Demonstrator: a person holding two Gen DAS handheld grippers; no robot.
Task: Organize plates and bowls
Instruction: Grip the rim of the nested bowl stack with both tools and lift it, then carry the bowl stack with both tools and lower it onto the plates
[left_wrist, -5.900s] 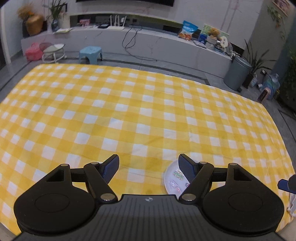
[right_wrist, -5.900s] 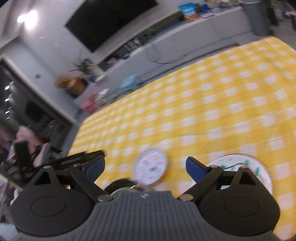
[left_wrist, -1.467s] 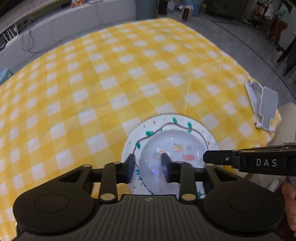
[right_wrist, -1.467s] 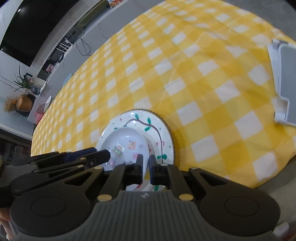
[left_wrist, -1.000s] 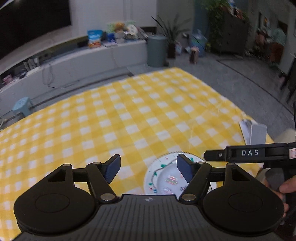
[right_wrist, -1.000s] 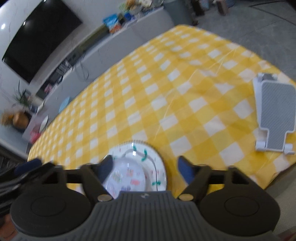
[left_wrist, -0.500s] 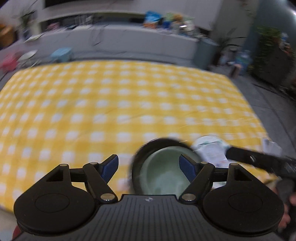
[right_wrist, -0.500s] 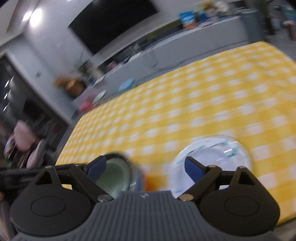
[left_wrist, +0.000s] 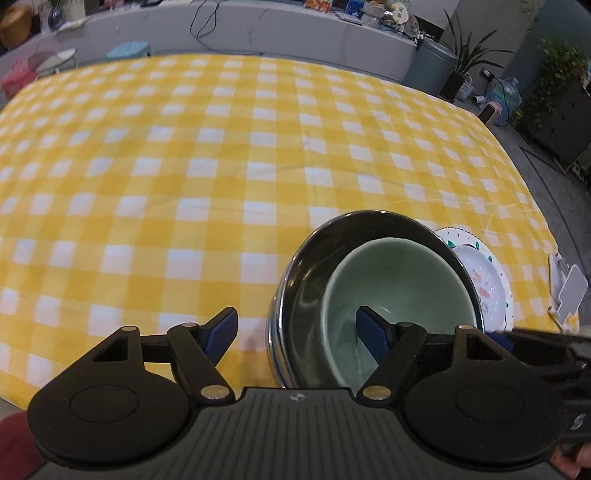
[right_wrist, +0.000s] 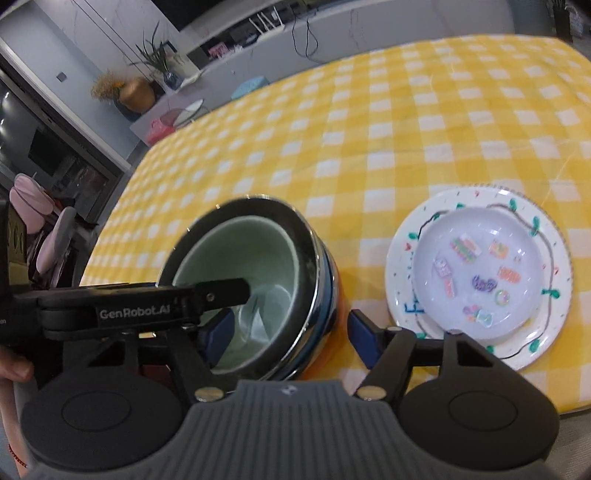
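Two bowls are seen nested on the yellow checked tablecloth (left_wrist: 221, 177): a pale green bowl (left_wrist: 399, 280) is seated inside a dark metal bowl (left_wrist: 306, 291). The left gripper (left_wrist: 297, 328) is held with its jaws wide apart, straddling the near left rim of the metal bowl, its right fingertip being placed over the green bowl's inside. The right gripper (right_wrist: 288, 332) is likewise spread open, with the bowls' right rim caught between its fingers. Just right of that gripper, a small clear plate (right_wrist: 480, 269) is stacked on a larger patterned plate (right_wrist: 400, 273).
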